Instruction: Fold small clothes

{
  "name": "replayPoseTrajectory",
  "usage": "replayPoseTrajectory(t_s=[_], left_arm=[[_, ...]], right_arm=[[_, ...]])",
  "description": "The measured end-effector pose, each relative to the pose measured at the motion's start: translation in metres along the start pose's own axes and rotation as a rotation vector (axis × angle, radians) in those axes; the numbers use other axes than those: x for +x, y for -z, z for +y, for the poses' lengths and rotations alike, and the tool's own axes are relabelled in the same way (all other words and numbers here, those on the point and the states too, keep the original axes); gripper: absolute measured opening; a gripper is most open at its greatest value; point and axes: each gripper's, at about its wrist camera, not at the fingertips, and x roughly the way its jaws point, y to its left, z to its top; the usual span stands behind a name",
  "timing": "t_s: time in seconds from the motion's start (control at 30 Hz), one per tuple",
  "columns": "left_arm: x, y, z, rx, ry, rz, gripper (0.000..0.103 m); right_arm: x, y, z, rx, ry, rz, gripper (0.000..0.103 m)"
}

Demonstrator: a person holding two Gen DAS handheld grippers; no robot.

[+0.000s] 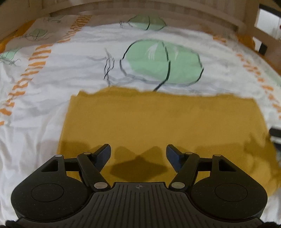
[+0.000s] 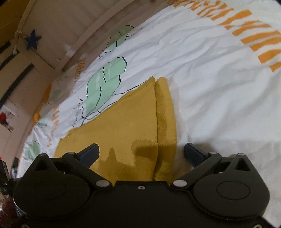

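A mustard-yellow garment [image 1: 158, 119] lies flat on a bed, folded into a rough rectangle. My left gripper [image 1: 138, 154] hovers over its near edge, open and empty. In the right wrist view the same garment [image 2: 126, 122] shows a folded flap [image 2: 165, 112] along its right side. My right gripper [image 2: 141, 152] is open and empty above the garment's near right corner, one finger over the cloth and the other over the sheet.
The bed has a white sheet [image 1: 52, 84] with green leaf prints [image 1: 163, 61] and orange stripes [image 2: 254, 33]. A wooden bed frame [image 1: 158, 12] runs along the far side. A dark object [image 1: 275, 133] shows at the right edge.
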Motion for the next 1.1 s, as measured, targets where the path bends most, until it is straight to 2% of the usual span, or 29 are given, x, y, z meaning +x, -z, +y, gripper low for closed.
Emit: replayPoseTrajectory(t_s=[0.17,0.37,0.57,0.7,0.83,0.97,1.1], left_arm=[[0.011,-0.024,-0.024,0.003,-0.004,-0.022,0.068],[0.031,-0.039,-0.044,-0.017,0.014,-0.003,0.068],[0.055,-0.036,-0.051,-0.036,-0.002,0.052,0.068],[0.064,-0.031,-0.054,-0.02,-0.011,0.059,0.069],[0.071,-0.033,-0.054,-0.011,-0.014,0.079,0.075],[0.077,-0.031,-0.061,0.004,-0.044,0.07,0.081],[0.078,-0.029,-0.065,0.014,-0.066,0.058,0.082]], right_arm=[[0.001,0.0,0.002,-0.026,-0.002,0.009,0.103],[0.003,0.001,0.004,-0.076,0.0,0.021,0.103],[0.002,-0.002,-0.004,-0.029,-0.039,0.022,0.103],[0.003,-0.003,-0.006,-0.012,-0.053,0.022,0.103],[0.005,-0.005,-0.005,-0.016,-0.051,0.026,0.103],[0.005,-0.005,-0.004,-0.018,-0.046,0.028,0.103],[0.005,-0.005,-0.004,-0.017,-0.047,0.03,0.103]])
